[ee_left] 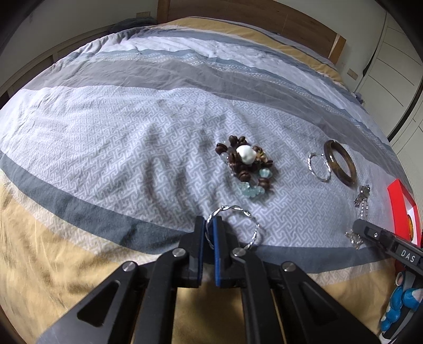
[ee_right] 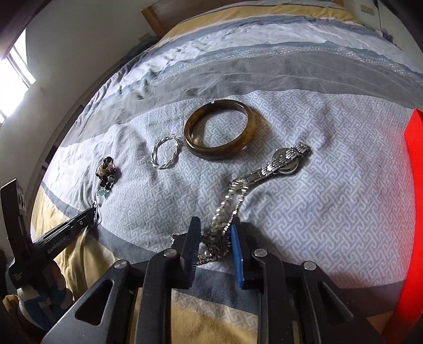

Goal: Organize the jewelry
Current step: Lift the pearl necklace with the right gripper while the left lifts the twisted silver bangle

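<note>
My left gripper [ee_left: 210, 222] is shut on a twisted silver bangle [ee_left: 246, 213] that lies on the bedspread; this gripper also shows in the right wrist view [ee_right: 92, 211]. A pile of brown and pale blue bead bracelets [ee_left: 246, 161] lies beyond it. A second twisted silver bangle [ee_right: 165, 154] and a brown bangle [ee_right: 219, 129] lie further right. My right gripper [ee_right: 215, 227] is open, with its jaws on either side of the band of a silver watch [ee_right: 264, 169] and a silver chain [ee_right: 211, 248].
All lies on a grey, white and yellow striped bedspread [ee_left: 119, 119]. A red box [ee_right: 415, 185] stands at the right edge, also in the left wrist view [ee_left: 400, 209]. A wooden headboard [ee_left: 238, 16] is at the far end.
</note>
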`<action>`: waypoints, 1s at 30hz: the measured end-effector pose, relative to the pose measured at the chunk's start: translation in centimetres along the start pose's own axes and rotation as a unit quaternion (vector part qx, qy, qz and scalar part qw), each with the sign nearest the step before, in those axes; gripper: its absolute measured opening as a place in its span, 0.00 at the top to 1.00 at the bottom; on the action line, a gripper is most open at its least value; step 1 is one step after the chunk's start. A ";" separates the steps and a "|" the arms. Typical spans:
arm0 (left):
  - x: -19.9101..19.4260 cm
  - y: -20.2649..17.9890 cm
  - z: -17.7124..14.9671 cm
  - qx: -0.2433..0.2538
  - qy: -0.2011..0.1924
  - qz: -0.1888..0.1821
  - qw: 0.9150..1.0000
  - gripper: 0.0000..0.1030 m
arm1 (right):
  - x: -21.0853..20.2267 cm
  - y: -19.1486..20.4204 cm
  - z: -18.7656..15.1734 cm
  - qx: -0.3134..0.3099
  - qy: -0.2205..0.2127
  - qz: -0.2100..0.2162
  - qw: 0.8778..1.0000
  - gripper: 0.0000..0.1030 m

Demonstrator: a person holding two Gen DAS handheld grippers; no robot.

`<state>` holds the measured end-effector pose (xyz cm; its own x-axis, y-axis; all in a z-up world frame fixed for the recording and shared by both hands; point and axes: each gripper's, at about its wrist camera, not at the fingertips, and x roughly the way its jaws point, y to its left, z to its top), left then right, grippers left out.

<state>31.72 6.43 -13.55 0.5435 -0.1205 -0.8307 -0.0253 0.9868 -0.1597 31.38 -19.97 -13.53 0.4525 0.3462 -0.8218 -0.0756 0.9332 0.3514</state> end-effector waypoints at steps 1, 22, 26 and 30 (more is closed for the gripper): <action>-0.3 -0.1 -0.1 -0.001 0.000 -0.001 1.000 0.95 | -0.4 0.0 -0.2 0.002 -0.004 0.004 1.000 0.86; -13.3 -2.5 -4.1 0.002 -0.049 -0.022 0.999 0.95 | -15.2 1.2 -6.2 -0.011 -0.070 0.021 0.997 0.86; -16.3 -2.4 -5.4 0.001 -0.064 -0.023 0.998 0.95 | -18.5 1.7 -7.6 -0.014 -0.090 0.018 0.996 0.86; -18.9 -2.4 -6.6 0.003 -0.077 -0.024 0.997 0.95 | -21.6 1.9 -9.2 -0.015 -0.111 0.015 0.994 0.86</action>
<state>15.93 5.65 -1.01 0.6663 -0.1496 -0.7305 0.0089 0.9812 -0.1928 13.30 -24.80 0.77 0.6337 0.3471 -0.6914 -0.1174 0.9265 0.3576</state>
